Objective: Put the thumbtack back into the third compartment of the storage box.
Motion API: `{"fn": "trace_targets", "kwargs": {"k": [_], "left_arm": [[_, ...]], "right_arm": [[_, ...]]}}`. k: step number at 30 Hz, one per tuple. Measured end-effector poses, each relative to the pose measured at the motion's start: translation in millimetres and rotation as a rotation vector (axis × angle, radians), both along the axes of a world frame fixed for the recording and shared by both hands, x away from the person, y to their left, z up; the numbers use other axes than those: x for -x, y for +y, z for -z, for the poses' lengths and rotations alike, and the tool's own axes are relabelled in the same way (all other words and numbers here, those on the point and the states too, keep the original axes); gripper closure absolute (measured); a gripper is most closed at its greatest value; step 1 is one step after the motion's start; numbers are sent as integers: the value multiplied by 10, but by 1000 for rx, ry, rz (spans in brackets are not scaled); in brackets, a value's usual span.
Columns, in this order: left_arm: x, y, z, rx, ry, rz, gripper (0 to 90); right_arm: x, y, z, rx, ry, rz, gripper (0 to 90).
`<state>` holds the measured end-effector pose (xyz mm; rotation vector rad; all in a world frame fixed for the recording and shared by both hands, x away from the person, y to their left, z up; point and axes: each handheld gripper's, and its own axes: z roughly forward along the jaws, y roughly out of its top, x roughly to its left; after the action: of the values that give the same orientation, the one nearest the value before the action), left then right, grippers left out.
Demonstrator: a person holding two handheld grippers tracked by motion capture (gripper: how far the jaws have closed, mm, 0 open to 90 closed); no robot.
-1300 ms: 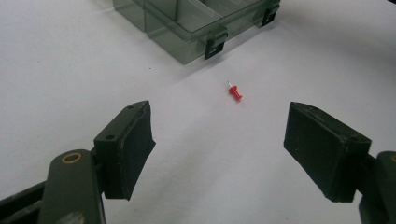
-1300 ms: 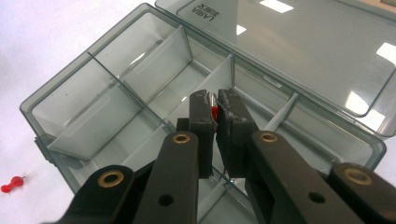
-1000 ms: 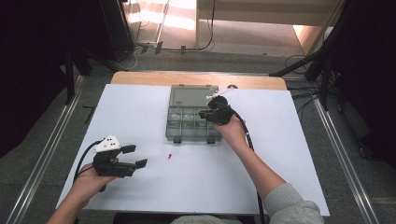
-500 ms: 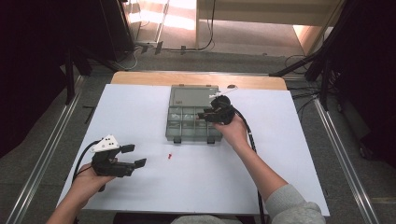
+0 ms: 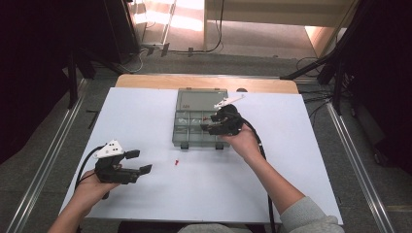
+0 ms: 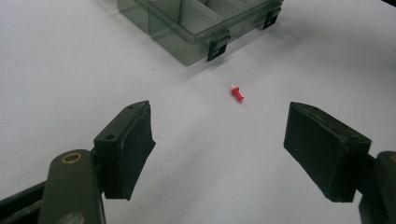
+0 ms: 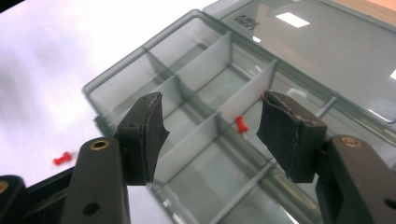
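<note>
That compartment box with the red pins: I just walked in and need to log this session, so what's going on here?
A person is sorting red pushpins into a clear compartment box. The right gripper hangs over the box; its jaws have just been opening, and one pushpin in the box lies loose in a compartment beyond them. The left gripper waits open above the white table, facing a second pushpin on the table.

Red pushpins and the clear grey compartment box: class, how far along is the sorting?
Done: one red pushpin lies in the clear grey compartment box. In hand: the right gripper, jaws just opened, hangs empty above it. Left: a second red pushpin on the white table, before the open left gripper.
</note>
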<state>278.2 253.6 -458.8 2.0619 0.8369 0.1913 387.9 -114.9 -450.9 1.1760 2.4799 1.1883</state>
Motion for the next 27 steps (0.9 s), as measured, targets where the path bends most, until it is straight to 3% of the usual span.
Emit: {"fn": "trace_targets", "kwargs": {"k": [20, 27], "left_arm": [[-3, 10, -2, 7, -3, -5, 234], [-2, 9, -4, 7, -3, -6, 234]], "right_arm": [[253, 156, -106, -40, 0, -74, 362], [333, 228, -87, -23, -7, -102, 362]]}}
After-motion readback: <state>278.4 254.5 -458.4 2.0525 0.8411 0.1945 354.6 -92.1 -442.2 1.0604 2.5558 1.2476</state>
